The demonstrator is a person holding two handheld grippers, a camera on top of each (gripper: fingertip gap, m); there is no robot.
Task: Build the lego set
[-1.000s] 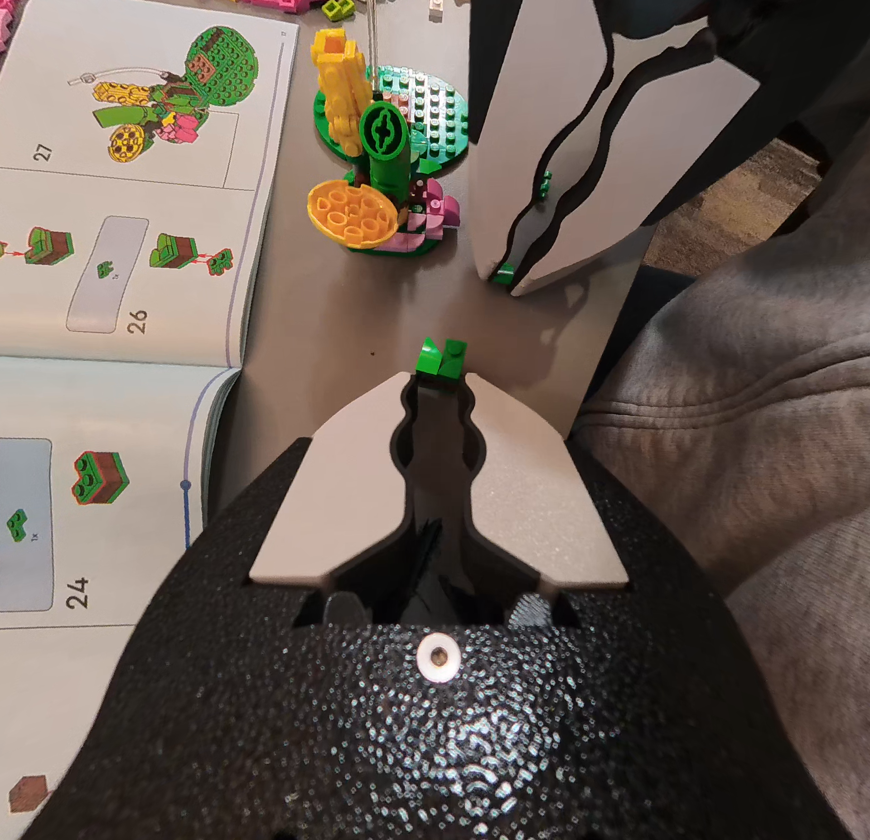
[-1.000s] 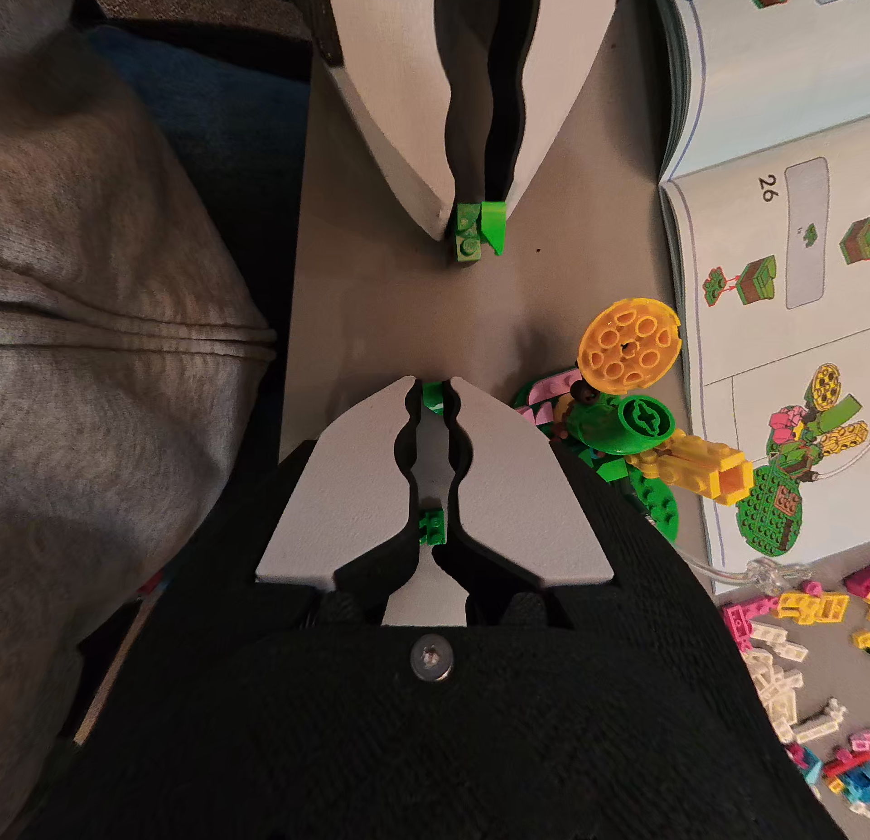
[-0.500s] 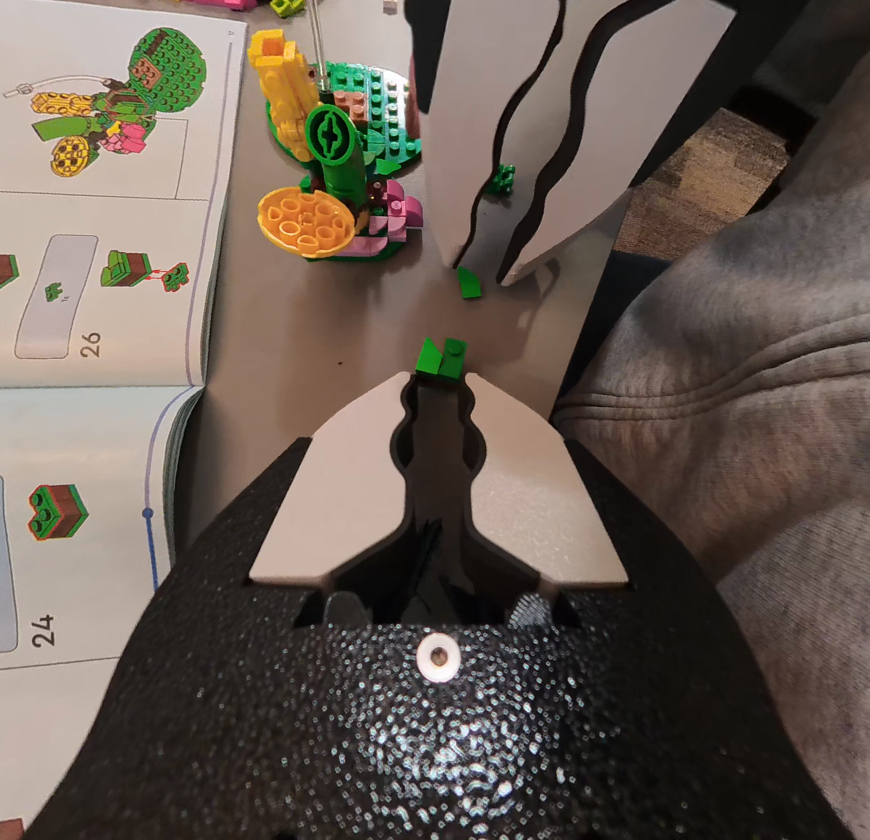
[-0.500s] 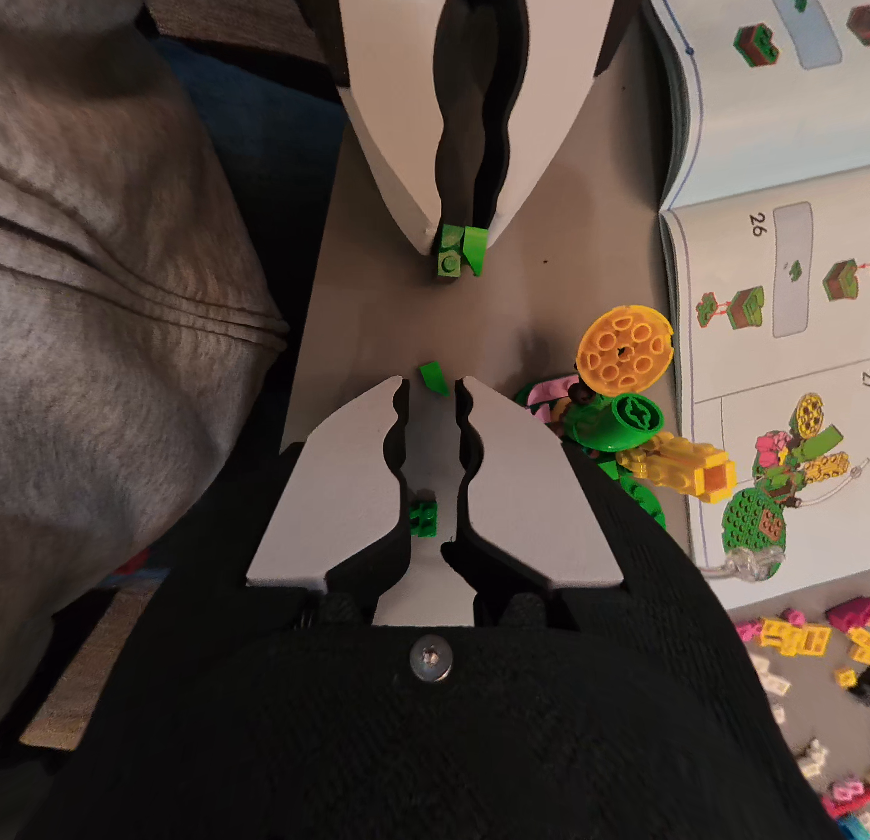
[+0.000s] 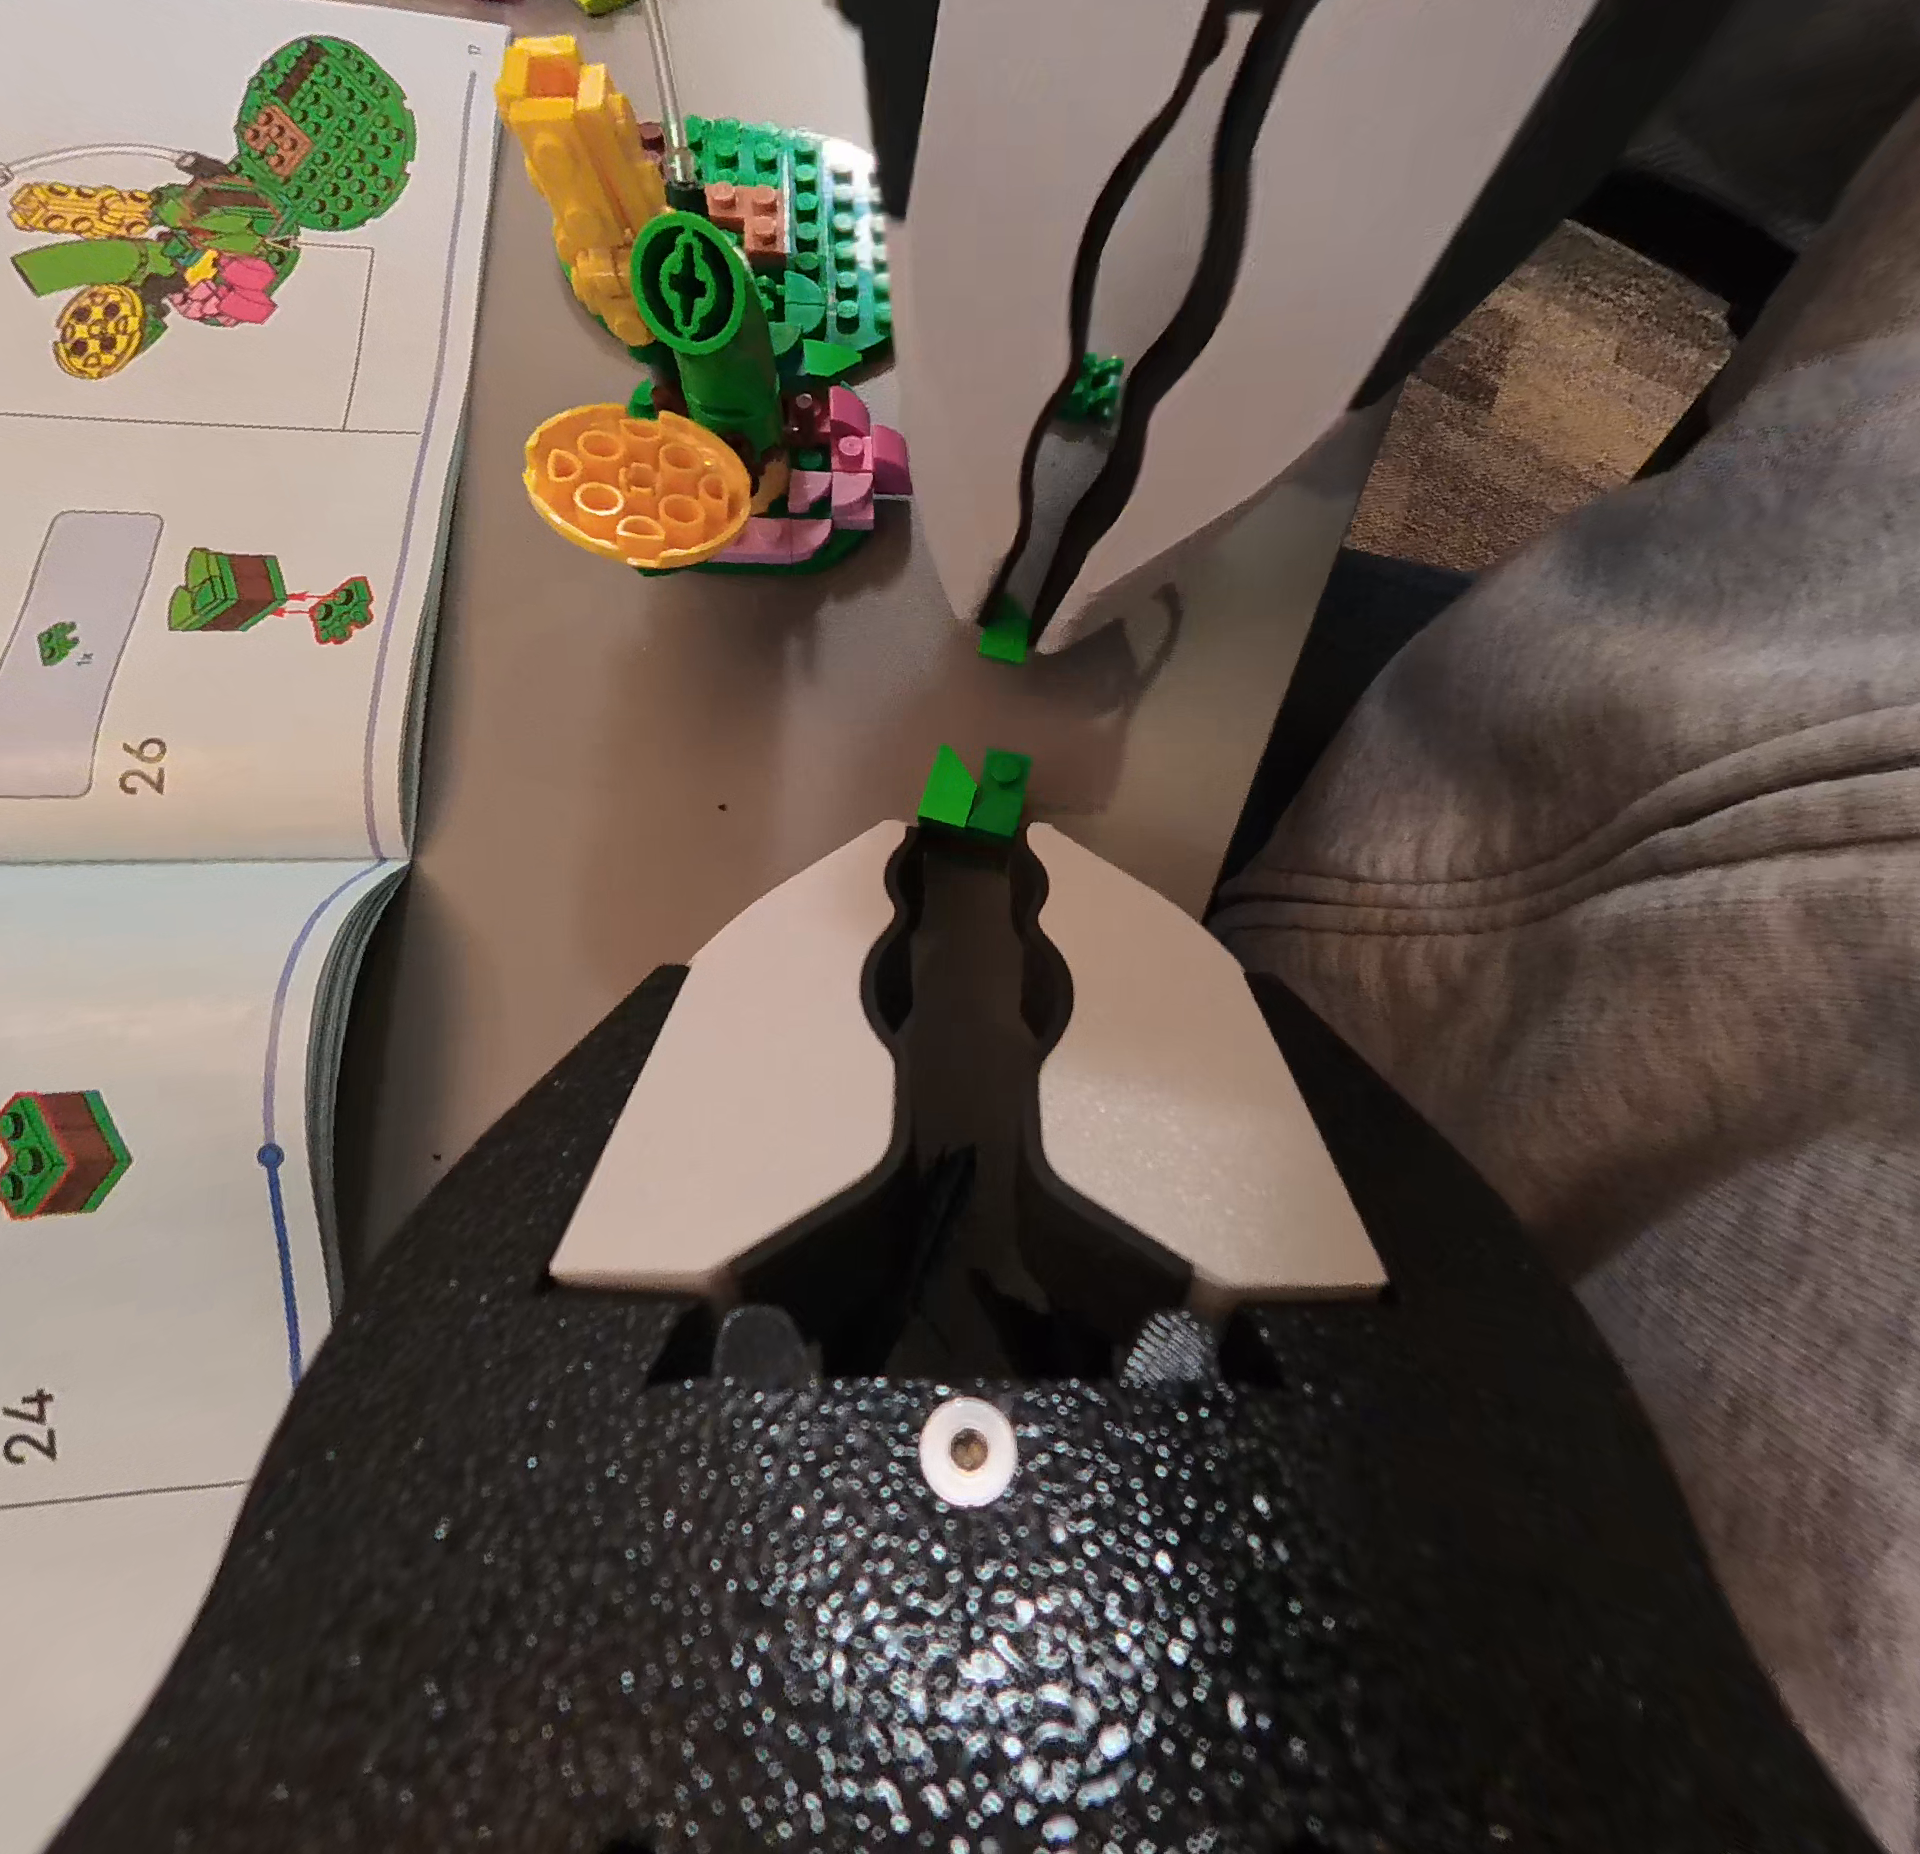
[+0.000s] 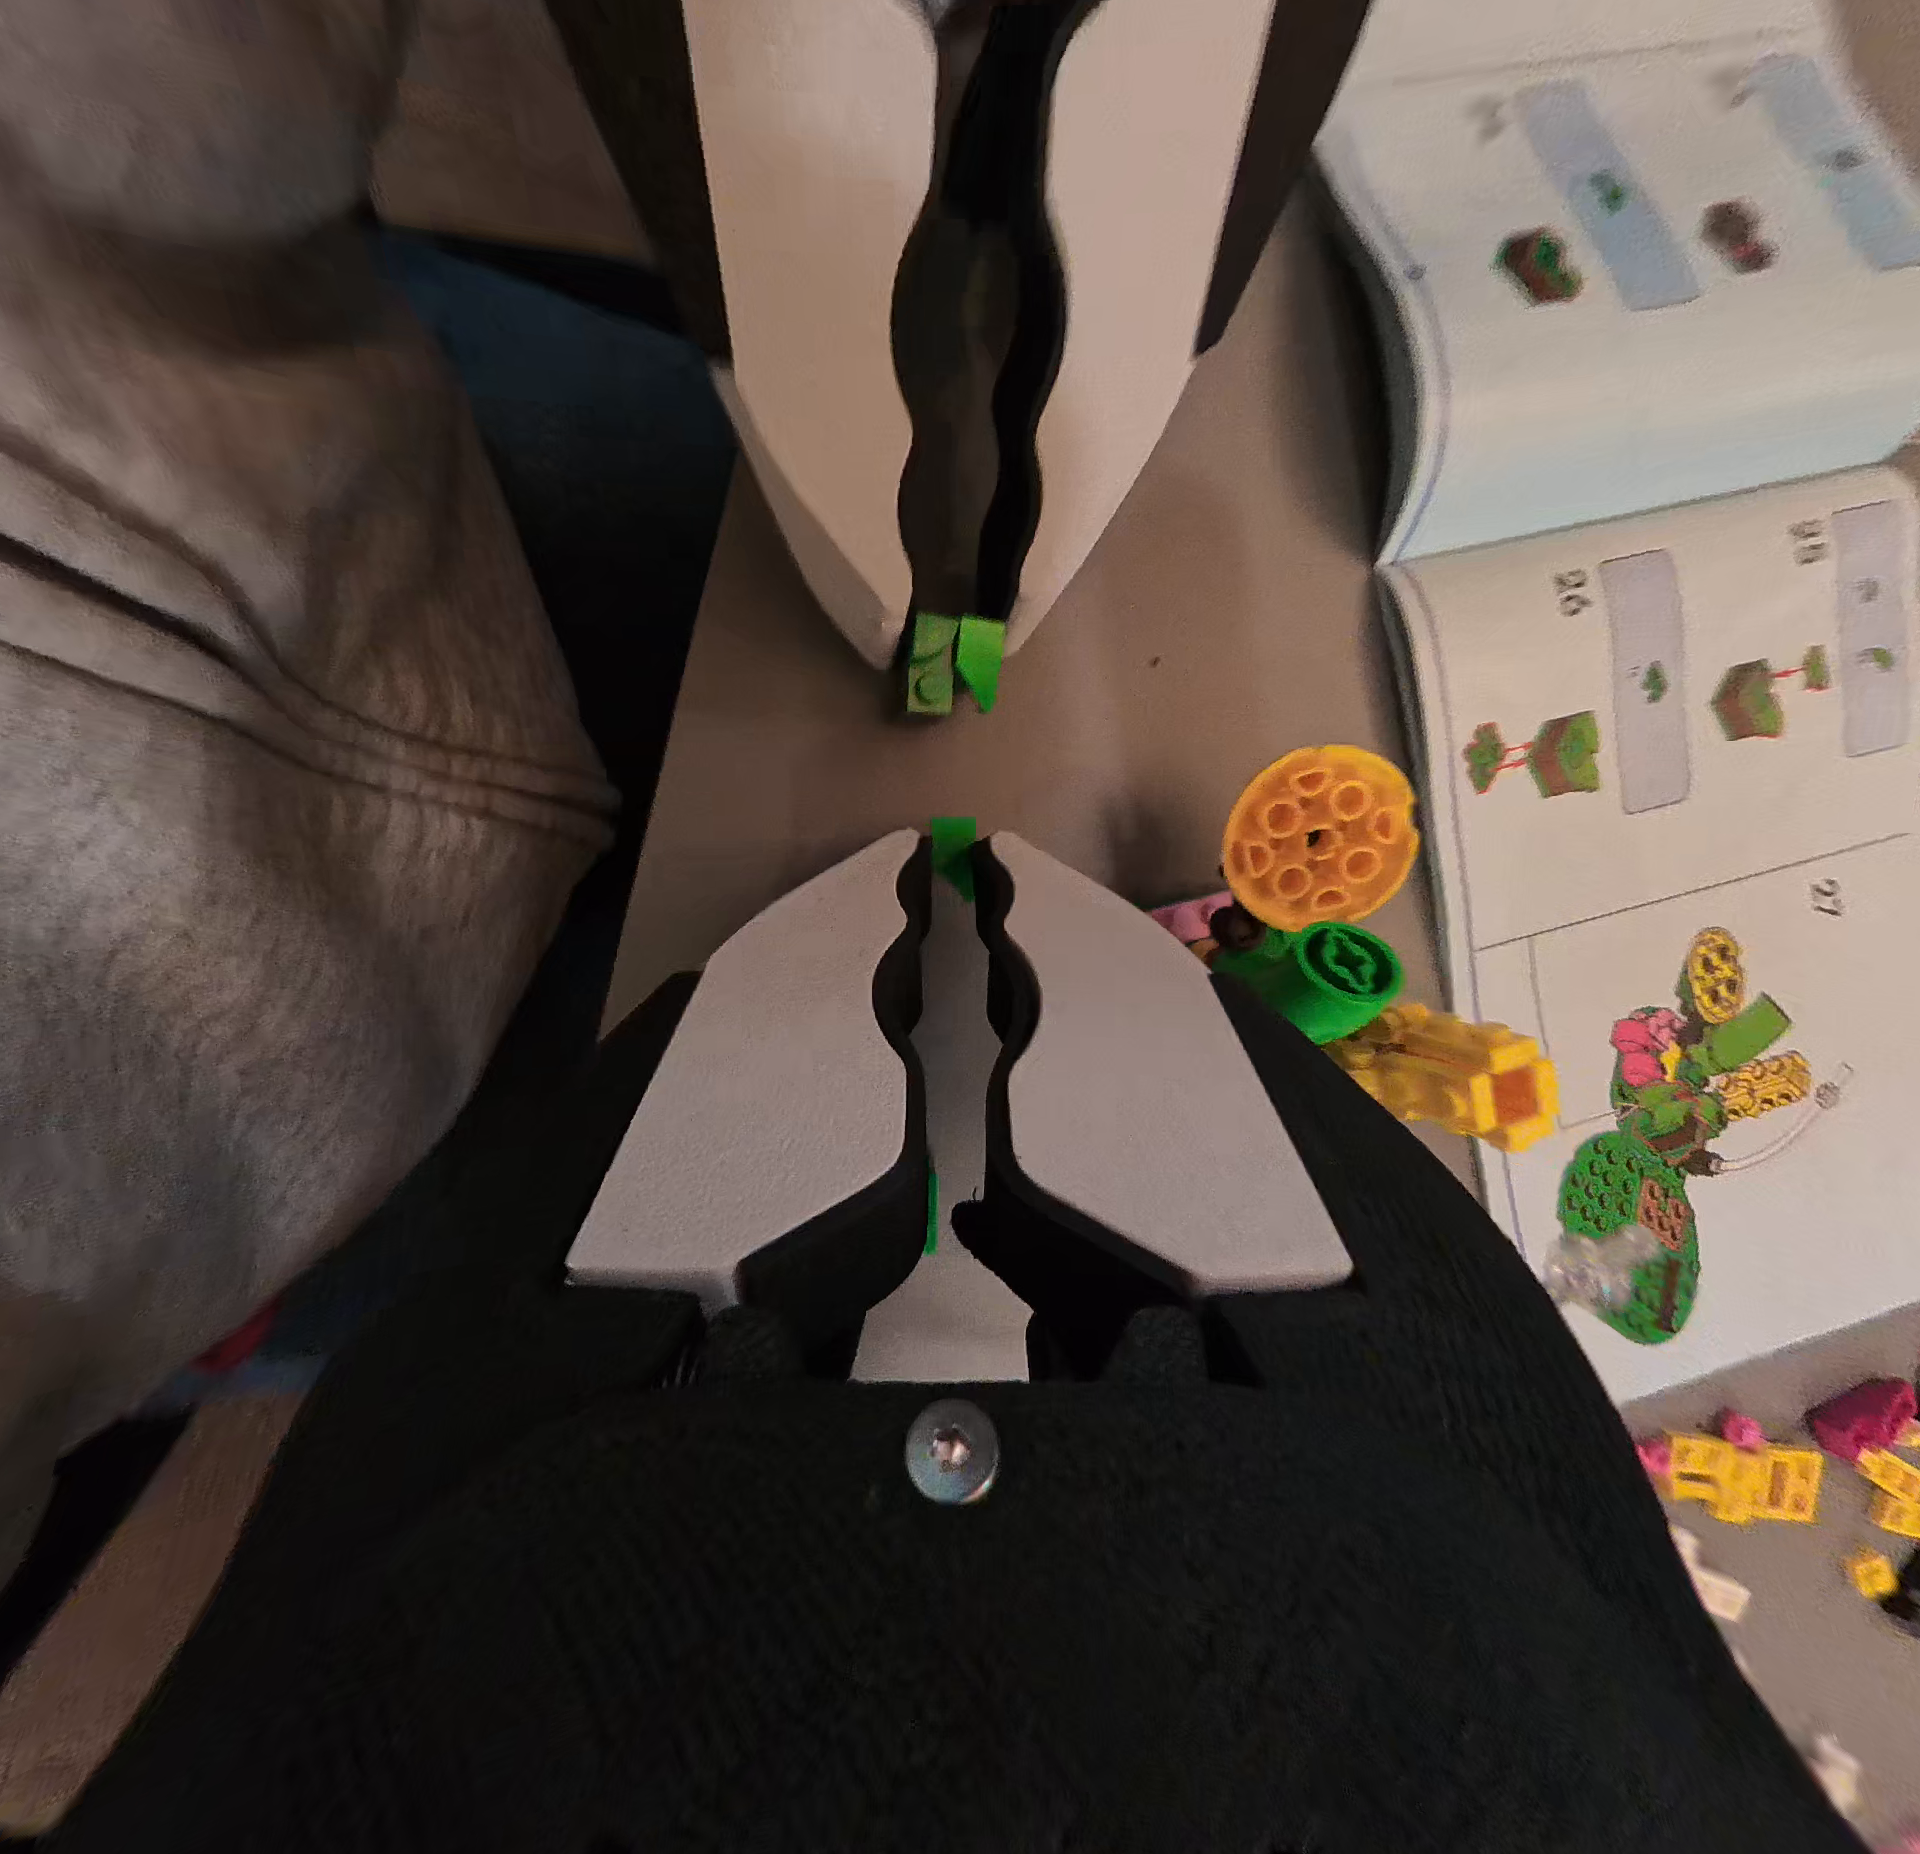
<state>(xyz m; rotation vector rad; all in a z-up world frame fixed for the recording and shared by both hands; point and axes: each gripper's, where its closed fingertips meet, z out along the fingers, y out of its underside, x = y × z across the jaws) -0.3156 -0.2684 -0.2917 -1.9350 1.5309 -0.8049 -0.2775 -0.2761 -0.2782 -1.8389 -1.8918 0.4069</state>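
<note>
The left gripper [image 5: 971, 833] is clamped on a small green brick assembly [image 5: 975, 788] — a sloped piece beside a studded one — that sticks out past its fingertips above the grey surface [image 5: 623, 724]. Only the left wrist view shows the open instruction booklet [image 5: 208, 454] sharply, with printed build steps and page numbers, and behind the flower model [image 5: 707, 350] its round green studded base. Between the far gripper's fingers it also shows a dark green piece [image 5: 1093, 386] lying on the surface; the right wrist view gives only a green sliver there.

The right gripper [image 6: 954, 848] is closed on a small green sloped brick [image 6: 954, 854], its fingers pressed to either side — the left view shows that brick [image 5: 1004, 638] at the fingertips, low over the surface. The right wrist view alone shows loose yellow and pink bricks [image 6: 1756, 1482] at its right edge; its booklet [image 6: 1662, 661] is blurred. A grey sweatshirt [image 6: 260, 765] fills its left side.
</note>
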